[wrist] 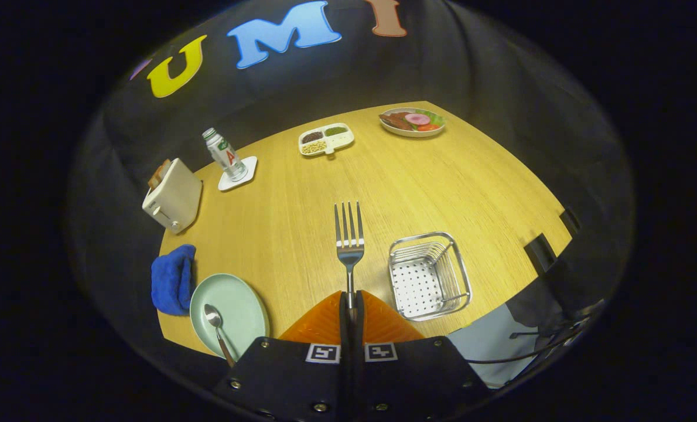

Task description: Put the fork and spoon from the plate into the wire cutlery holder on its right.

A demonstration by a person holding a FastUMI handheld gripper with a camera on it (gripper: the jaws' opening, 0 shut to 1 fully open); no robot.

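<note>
Clamped between the fingers of the gripper (351, 305), the fork (349, 243) sticks forward, tines ahead, above the worktop (419, 181). Its spoon (218, 331) lies on the pale green plate (237, 308) (left of the fingers); the wire cutlery holder (429, 275) stands just right.

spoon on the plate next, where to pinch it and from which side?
Gripper is shut on the fork, so drop that first. The spoon lies in the green plate, bowl toward the plate's middle, handle running out over the near rim. Probably pinch the handle mid-length from above, fingers across its narrow width.
</note>
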